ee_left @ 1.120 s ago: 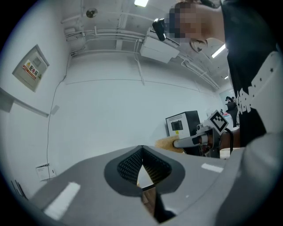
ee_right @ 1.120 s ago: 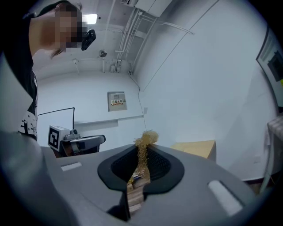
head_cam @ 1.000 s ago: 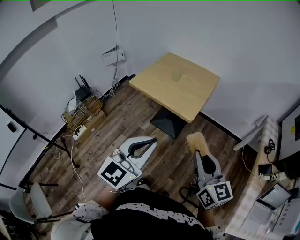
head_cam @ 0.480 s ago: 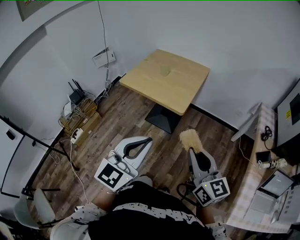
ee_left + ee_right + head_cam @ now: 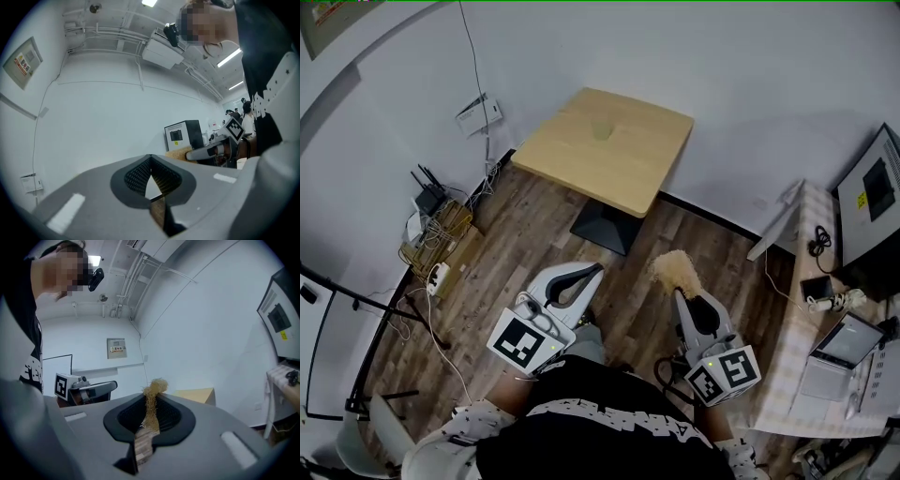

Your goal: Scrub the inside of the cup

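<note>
Wood-plank floor, white walls. A square light-wood table on a black pedestal (image 5: 628, 169) stands well ahead of both gripper tips. The small pale see-through cup (image 5: 602, 130) sits near the middle of that tabletop, far out in front of the left gripper (image 5: 592, 270), not reached.

The left gripper is closed tip to tip with nothing between the jaws. The right gripper (image 5: 686, 292) is clamped on a straw-coloured fibre scrub brush (image 5: 673, 270), the tuft sticking out just past its tips.

Handling guess:
- Cup: looks light and thin-walled, smooth, so likely slippery and easy to tip or slide. Glass or plastic, cannot tell.
- Best hold: the left gripper around the outer wall at about mid-height, with gentle pressure.
- Brush fibres: soft and springy.

Pointing:
- Cup: seems upright, mouth up, long axis vertical, though it is too small to be sure.
- Brush: its long axis runs along the right jaws, roughly level, with the tuft facing forward toward the table.
</note>
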`<state>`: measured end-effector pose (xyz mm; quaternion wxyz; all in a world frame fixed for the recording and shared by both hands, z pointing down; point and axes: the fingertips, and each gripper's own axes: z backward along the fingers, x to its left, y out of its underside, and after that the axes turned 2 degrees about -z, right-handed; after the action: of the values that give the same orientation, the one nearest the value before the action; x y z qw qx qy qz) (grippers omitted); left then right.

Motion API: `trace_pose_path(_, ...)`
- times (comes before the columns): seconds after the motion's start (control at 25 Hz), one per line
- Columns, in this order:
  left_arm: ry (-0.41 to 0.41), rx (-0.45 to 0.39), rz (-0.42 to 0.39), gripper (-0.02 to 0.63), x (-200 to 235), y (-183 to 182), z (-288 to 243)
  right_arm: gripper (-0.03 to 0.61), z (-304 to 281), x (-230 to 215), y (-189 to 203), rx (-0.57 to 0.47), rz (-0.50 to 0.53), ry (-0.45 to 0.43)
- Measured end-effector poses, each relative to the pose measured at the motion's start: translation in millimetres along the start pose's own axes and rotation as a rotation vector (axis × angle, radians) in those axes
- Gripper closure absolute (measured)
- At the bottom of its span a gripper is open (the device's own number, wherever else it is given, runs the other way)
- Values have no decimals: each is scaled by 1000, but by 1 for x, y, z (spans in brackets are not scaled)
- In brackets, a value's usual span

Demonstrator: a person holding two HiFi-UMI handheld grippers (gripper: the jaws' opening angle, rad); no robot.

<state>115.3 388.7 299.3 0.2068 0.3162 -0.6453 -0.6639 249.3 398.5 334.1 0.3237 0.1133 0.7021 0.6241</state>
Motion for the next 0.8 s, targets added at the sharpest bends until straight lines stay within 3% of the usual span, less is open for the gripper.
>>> trace_pose_path(0.4,19,-118,20,612,40,-1,-36,518,-33,-10,-10,15,41,29)
trace_pose_path(0.8,37,-90,46,612,85,9,-68,518,-80,-28,-16,38,56,55)
